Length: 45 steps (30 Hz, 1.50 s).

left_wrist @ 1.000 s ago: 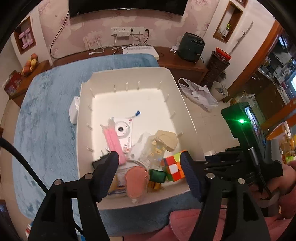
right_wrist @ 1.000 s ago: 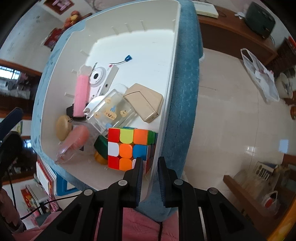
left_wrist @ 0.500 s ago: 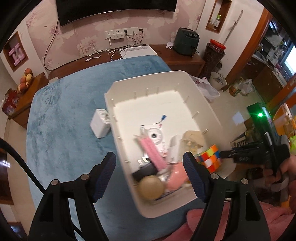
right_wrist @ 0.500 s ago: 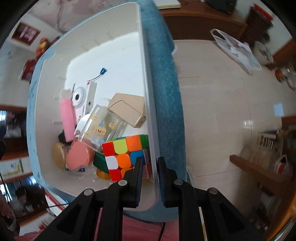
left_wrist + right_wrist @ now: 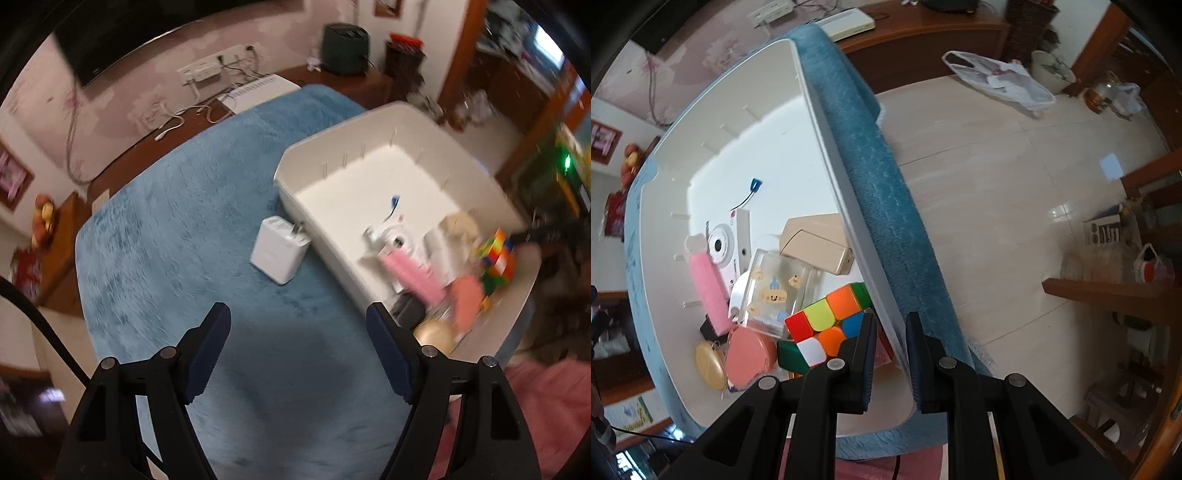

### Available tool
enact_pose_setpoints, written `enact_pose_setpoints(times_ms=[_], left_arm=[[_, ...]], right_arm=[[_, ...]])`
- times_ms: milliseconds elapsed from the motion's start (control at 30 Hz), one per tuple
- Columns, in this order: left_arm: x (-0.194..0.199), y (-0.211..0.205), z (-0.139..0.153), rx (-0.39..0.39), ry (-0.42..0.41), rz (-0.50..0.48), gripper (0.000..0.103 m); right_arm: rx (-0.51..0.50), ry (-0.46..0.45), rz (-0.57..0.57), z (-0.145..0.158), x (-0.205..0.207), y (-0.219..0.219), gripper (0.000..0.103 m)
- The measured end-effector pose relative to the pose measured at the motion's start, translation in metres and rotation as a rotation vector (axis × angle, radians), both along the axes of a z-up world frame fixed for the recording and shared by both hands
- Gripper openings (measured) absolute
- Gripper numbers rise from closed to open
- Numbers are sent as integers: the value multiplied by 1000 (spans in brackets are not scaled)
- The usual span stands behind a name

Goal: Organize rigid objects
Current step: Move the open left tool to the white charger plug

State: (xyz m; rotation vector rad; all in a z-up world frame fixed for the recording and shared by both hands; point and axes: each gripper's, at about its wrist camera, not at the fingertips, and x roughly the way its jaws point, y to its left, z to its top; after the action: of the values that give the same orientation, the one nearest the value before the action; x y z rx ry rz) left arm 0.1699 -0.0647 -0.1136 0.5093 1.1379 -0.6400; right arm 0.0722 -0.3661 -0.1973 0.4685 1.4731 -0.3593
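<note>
Left gripper (image 5: 298, 325): your jaws stand wide, empty, over the blue blanket (image 5: 177, 229).
Right gripper (image 5: 891, 345): you pinch the white bin (image 5: 827, 155) wall.
Charger (image 5: 279, 253): beside the bin.

Bin (image 5: 332, 147) sits on the blanket (image 5: 177, 206), at its right edge by the floor (image 5: 1015, 184). Charger (image 5: 279, 249) on the blanket, touching the bin's left wall. In the bin, all at the near end: camera (image 5: 726, 247), box (image 5: 812, 243) right of it, cube (image 5: 827, 321) nearest, against the right wall.
</note>
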Motion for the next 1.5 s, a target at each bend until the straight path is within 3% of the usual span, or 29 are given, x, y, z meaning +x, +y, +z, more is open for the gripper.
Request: enact_pose_setpoints(times_ms=[167,300,667,1067,1500], left_arm=[[15,8,-21,83,-18,-142,79],[28,9,-34,95,-15,-225,79],[67,-10,-78,55,-8,-362,79],[88,-25,-116,40,72,-396,79],[98,-39,-116,-28,67,-383,78]], right_arm=[[-36,13,-31,0,1,3,18],[-58,34,-47,1,3,7,18],[-100,66,-90,1,9,13,18],[-133,80,-114,3,10,17,19],[-135,77,-130,4,8,14,19]])
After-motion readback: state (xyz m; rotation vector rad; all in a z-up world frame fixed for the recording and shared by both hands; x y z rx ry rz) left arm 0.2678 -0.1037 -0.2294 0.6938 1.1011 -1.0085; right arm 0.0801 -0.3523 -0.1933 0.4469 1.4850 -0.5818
